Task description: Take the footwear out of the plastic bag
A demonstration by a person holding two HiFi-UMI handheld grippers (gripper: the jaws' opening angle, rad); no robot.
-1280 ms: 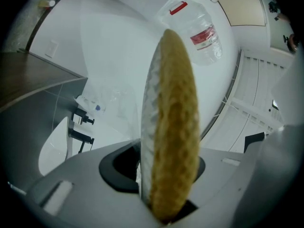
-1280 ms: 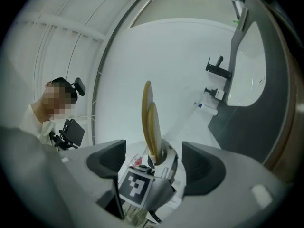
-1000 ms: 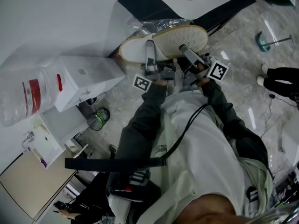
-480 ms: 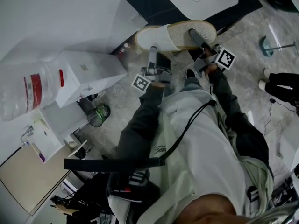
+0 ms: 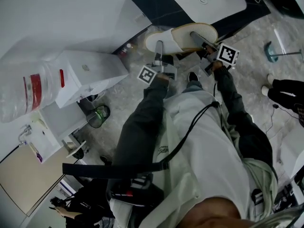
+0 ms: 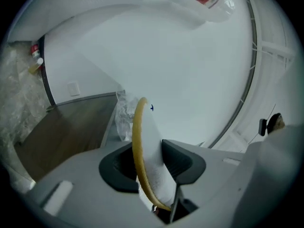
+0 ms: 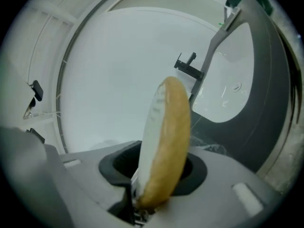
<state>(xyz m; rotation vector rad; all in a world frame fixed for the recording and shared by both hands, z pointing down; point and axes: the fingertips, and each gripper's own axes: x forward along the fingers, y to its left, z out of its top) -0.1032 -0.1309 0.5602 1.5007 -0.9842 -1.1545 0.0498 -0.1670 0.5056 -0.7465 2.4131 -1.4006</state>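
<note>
We pinch the white slipper (image 6: 151, 141) edge-up in our left gripper (image 6: 148, 167), its jaws just closing tighter; our right gripper (image 7: 159, 172), jaws just easing wider, clamps the tan-soled slipper (image 7: 168, 127).

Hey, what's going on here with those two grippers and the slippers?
A person holds a gripper in each hand, with a slipper in each. The left gripper has just been closing its jaws and clamps a white slipper by its edge. The right gripper has just been opening its jaws slightly, yet the second slipper, tan sole showing, sits pinched between them. Both slippers look clear of the crumpled clear plastic seen behind them.
</note>
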